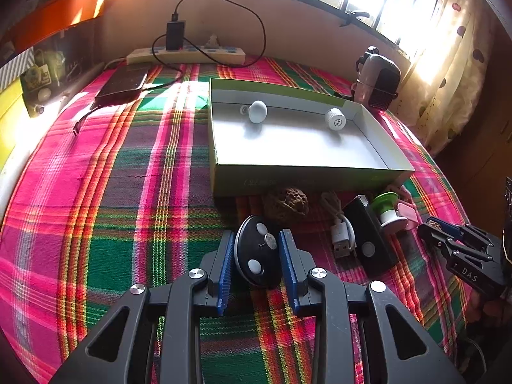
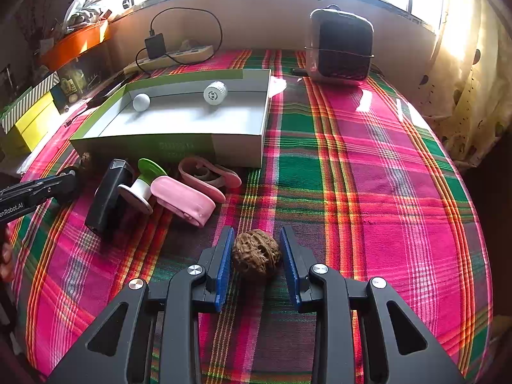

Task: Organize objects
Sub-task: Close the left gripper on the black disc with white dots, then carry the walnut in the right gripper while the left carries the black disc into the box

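Left gripper has its blue pads against both sides of a black disc, pinching it on edge just above the plaid cloth. Right gripper has its fingers spread to either side of a walnut; slight gaps show at both pads, so contact cannot be confirmed. A second walnut lies just beyond the disc, against the near wall of the box. The box holds a white ball at far left and a white cap at far right, well apart. Near the box front lie a USB cable, a black block, a green-and-white spool and a pink case, closely grouped.
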